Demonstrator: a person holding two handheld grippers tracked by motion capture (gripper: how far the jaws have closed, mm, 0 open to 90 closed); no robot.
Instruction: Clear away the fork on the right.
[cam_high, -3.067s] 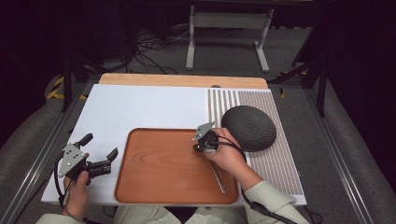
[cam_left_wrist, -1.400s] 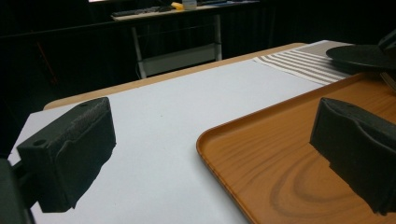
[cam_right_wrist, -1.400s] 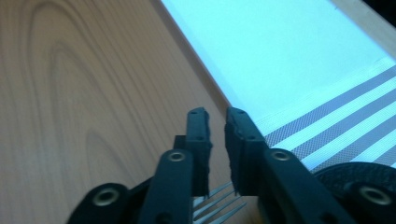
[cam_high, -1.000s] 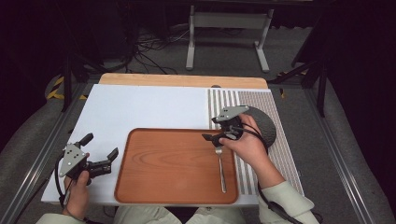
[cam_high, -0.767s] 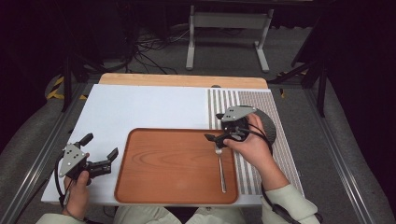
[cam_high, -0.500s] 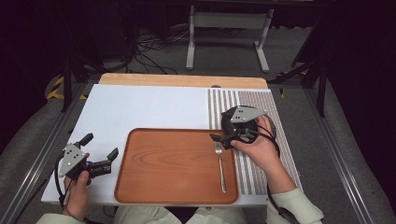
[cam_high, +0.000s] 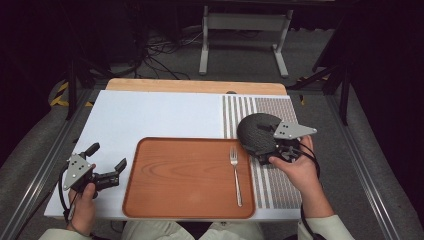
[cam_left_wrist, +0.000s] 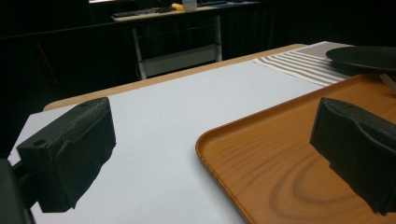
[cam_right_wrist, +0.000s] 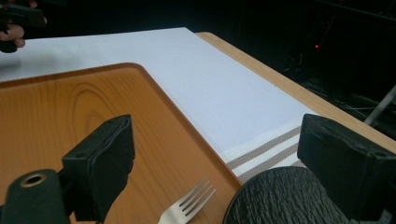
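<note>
High view: the silver metal fork (cam_high: 235, 175) lies flat near the right edge of the rectangular wooden tray (cam_high: 170, 200), tines pointing away from the person. It is free of the right gripper (cam_high: 272, 152), which three seconds ago was at the fork over the tray and has since moved off to the right. That gripper now sits over the striped placemat (cam_high: 277, 187), against the near edge of the round dark textured plate (cam_high: 255, 131); the fork is to its left, just beside it. The left gripper (cam_high: 107, 167) is unchanged in position, parked on the white table surface (cam_high: 160, 115) just off the tray's left edge.

Left gripper view: jaws stand wide apart with nothing between them; the tray corner (cam_left_wrist: 280, 163) lies ahead and below, and the plate (cam_left_wrist: 364, 56) is far ahead to the right.

Right gripper view: jaws spread wide, empty. The fork tines (cam_right_wrist: 191, 198) lie below and between them, and the plate rim (cam_right_wrist: 285, 198) sits under the right-hand jaw.

Assessment: fork placement appears complete. The shift toward the plate suggests it is the next item to be handled, probably by its rim.
</note>
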